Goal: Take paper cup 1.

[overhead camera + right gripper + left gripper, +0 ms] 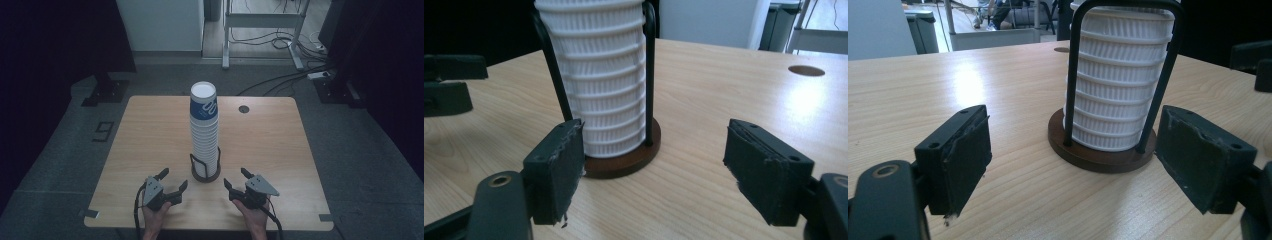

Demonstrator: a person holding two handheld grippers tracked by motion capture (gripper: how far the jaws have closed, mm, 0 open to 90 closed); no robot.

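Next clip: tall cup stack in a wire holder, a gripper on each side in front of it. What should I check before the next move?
1. Cup stack upright in its holder: ok.
2. Left gripper, jaws apart, nothing between them: ok.
3. Right gripper, jaws apart, nothing between them: ok.
4. Both grippers short of the holder, not touching it: ok.
5. Top cup loose enough to lift off alone: cannot tell.

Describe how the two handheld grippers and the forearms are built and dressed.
Both the left gripper and the right gripper are black, two-jawed tools with flat, worn rubber pads. The right carries a grey three-cornered plate. A dark cable trails from each. The forearms are bare, no sleeves showing.
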